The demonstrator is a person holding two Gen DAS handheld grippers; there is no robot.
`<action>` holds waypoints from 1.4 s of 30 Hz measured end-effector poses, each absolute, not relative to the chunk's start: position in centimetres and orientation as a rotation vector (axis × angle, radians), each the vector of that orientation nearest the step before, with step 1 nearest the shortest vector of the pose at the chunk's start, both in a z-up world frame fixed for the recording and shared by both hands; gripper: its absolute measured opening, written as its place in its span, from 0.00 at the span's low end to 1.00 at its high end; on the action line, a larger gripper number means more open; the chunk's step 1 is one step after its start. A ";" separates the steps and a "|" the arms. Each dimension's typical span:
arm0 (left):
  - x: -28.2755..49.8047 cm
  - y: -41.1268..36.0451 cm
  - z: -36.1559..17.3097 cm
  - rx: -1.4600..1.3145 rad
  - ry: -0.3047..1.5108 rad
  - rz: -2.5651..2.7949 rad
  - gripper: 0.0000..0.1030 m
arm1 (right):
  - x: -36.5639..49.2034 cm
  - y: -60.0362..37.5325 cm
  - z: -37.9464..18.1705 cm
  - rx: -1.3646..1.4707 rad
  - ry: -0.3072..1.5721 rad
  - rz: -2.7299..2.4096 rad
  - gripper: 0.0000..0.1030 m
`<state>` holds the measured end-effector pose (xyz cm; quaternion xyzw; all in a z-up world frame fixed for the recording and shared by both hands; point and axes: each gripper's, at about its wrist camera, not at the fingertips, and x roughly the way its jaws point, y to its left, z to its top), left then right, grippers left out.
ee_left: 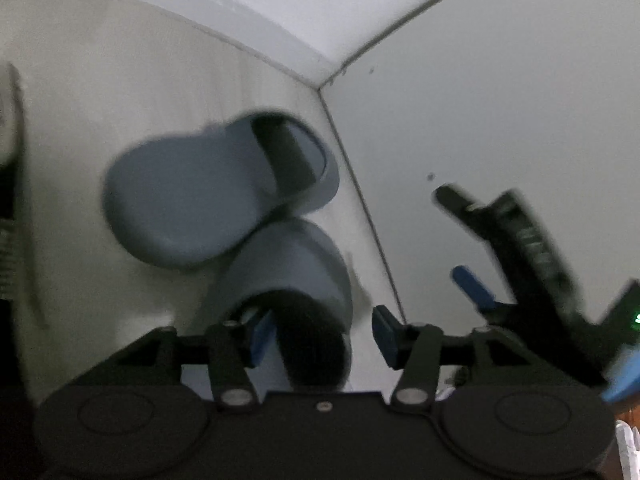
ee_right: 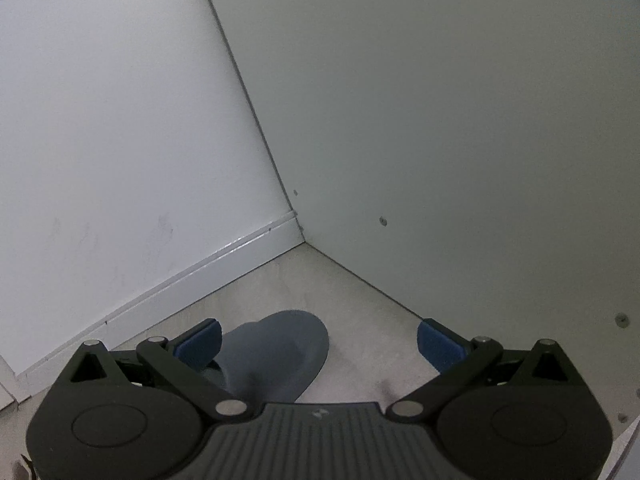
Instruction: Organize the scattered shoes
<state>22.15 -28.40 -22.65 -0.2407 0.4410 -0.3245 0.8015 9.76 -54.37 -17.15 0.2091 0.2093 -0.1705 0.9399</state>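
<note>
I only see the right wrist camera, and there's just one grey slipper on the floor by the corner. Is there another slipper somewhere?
Observer: Yes. The left wrist view shows two grey slippers, a far slipper and a near slipper.
Operator: Are they touching?
Observer: They look like it. The far slipper's edge overlaps the near slipper's toe.
Operator: Is the other grabber holding one?
Observer: No. The left gripper is open, with the near slipper's dark opening between its fingers.
</note>
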 end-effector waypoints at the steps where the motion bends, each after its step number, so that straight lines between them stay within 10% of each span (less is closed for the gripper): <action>1: 21.5 -27.4 -22.2 -0.512 0.917 -0.703 0.59 | 10.1 -54.3 -17.1 0.426 0.434 -0.346 0.99; 7: 16.4 -20.2 -19.7 -0.317 0.733 -0.636 0.63 | 9.1 -52.3 -16.8 0.464 0.510 -0.164 0.66; 15: 11.2 -9.0 -23.5 -0.484 0.722 -0.507 0.63 | 6.3 -44.9 -17.0 0.259 0.765 -0.049 0.47; 42: 11.0 -7.7 -23.5 -0.461 0.707 -0.468 0.63 | 6.5 -44.4 -19.0 0.290 0.918 -0.111 0.43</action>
